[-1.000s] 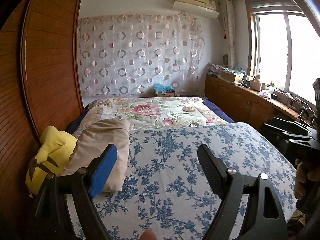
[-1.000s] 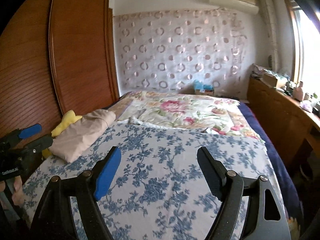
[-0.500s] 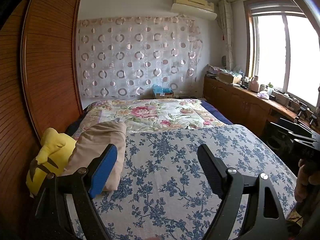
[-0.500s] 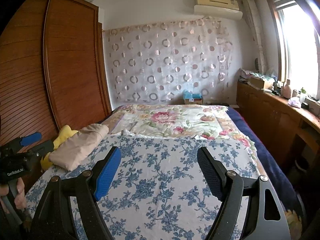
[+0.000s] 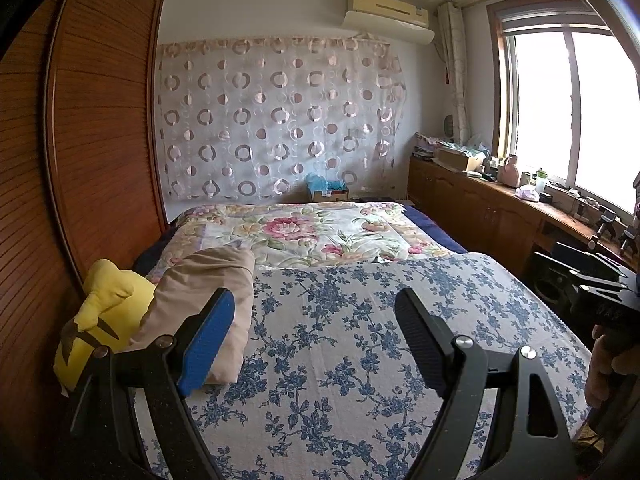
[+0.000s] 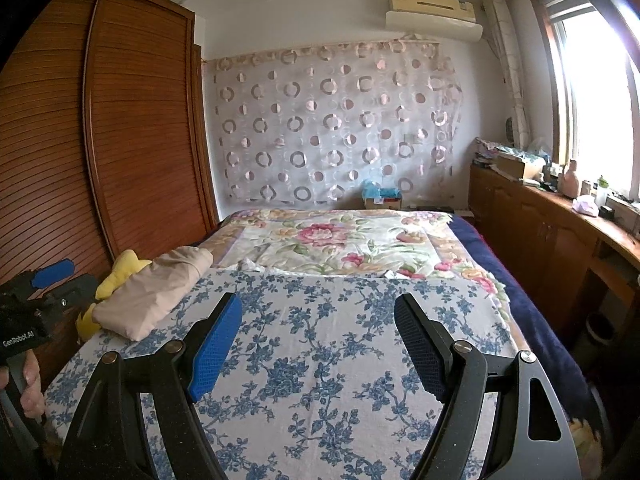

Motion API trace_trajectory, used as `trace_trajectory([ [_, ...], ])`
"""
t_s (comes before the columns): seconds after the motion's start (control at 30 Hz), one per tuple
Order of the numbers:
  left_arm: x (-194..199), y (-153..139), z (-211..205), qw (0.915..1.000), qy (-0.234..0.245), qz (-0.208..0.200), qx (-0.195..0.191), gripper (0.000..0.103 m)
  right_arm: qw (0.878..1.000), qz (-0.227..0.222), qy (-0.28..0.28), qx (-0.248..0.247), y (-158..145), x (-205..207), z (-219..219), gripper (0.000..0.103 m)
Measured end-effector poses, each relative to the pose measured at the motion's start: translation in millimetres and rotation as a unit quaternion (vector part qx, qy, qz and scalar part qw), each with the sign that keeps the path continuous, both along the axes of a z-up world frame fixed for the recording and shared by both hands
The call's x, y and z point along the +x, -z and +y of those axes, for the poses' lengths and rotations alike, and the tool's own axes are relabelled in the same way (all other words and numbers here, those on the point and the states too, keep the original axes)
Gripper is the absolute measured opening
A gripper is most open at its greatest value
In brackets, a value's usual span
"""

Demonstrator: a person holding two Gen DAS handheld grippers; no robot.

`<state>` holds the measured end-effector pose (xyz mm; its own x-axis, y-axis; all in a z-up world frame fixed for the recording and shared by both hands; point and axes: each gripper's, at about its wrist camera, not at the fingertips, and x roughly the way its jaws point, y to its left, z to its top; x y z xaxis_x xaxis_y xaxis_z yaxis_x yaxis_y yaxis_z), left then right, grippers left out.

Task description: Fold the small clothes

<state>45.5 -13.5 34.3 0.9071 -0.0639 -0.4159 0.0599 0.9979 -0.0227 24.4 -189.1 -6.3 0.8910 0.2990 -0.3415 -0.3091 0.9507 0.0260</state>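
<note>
We hold the left gripper (image 5: pixel 316 316) and right gripper (image 6: pixel 318 320) over the blue-flowered sheet (image 6: pixel 320 360), both with jaws apart and empty; farther left, a beige garment (image 5: pixel 208 300) lies against a yellow plush toy (image 5: pixel 100 316)

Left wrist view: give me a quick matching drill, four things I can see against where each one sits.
Things:
1. beige folded cloth
2. yellow plush toy
3. cream wall air conditioner
4. pink bottle

Places:
A. high on the wall, above the circle-patterned curtain
B. on the wooden counter below the window
C. wedged between the cloth and the wooden wardrobe
D. on the left edge of the blue floral bedspread

Pairs: 1-D, 2-C, 3-A, 4-B
</note>
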Motion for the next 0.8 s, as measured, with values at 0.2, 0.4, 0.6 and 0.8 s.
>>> trace_trajectory([
  [0.2, 0, 0, 1, 1.0, 0.0, -0.001, 0.0, 0.083, 1.0, 0.0, -0.003, -0.002, 0, 2, -2, 0.08],
  [0.4, -1, 0, 1, 1.0, -0.001, -0.002, 0.0, 0.083, 1.0, -0.002, -0.004, -0.001, 0, 4, -6, 0.08],
  [0.6, -1, 1, 2, 1.0, 0.0, -0.002, -0.001, 0.083, 1.0, -0.003, -0.002, 0.0, 1, 7, -8, 0.08],
  [0.8, -1, 0, 1, 1.0, 0.0, -0.004, -0.001, 0.083, 1.0, -0.004, -0.002, 0.001, 2, 8, -11, 0.08],
])
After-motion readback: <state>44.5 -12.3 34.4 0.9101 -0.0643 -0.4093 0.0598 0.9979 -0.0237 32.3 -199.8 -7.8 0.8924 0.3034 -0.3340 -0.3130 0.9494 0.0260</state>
